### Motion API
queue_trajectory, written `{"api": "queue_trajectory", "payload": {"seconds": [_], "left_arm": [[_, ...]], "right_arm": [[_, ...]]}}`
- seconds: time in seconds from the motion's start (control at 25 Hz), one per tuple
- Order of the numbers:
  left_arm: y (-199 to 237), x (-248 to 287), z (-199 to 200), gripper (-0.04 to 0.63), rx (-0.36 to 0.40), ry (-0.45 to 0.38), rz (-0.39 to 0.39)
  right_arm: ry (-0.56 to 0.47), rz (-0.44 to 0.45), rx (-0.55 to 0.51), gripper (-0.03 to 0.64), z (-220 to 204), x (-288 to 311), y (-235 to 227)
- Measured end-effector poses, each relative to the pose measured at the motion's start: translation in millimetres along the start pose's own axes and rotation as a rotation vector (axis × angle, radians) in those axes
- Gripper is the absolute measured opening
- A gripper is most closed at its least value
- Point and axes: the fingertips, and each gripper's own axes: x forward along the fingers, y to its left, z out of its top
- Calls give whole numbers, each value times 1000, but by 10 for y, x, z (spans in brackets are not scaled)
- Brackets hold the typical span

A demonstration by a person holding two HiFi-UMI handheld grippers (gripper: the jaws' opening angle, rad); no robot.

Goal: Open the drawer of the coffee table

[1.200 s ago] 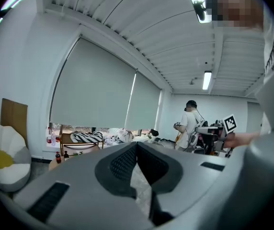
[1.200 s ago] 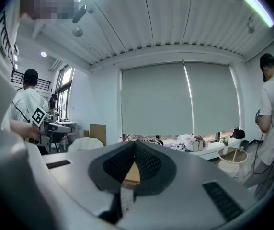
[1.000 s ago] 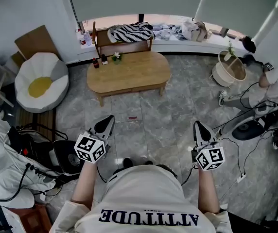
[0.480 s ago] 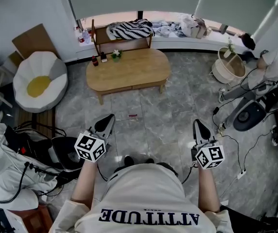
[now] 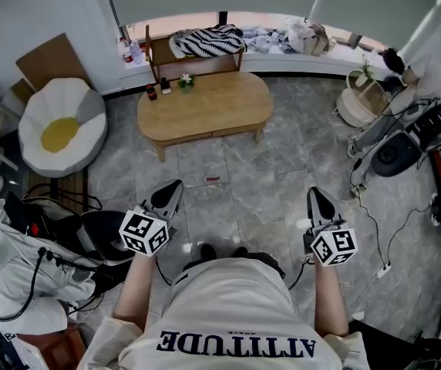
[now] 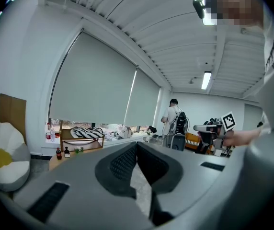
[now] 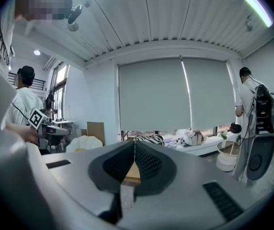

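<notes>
1. Since a second ago, the oval wooden desk (image 5: 205,105) has slid slightly up the head view, while both grippers hold their places in frame.
2. Left gripper (image 5: 174,187) and right gripper (image 5: 314,194) point toward the desk, fingers clenched tip to tip, grasping nothing.
3. Desk stands well apart from both, long near edge facing them.
4. Bare marble floor (image 5: 267,183) lies open between, bearing one small red scrap (image 5: 213,179).
5. Egg-shaped cushion (image 5: 58,126) flanks the desk's left; cables (image 5: 371,222) trail at right.
</notes>
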Motion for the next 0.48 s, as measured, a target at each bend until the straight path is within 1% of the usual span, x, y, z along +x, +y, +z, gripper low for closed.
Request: {"api": "queue_trajectory", "payload": {"seconds": [0.32, 0.48], "left_arm": [[-24, -266, -202, 20, 10, 8, -13], [-17, -331, -187, 20, 5, 10, -9]], "right_arm": [[-11, -6, 7, 18, -193, -167, 273], [-3, -1, 7, 18, -201, -194, 342]]}}
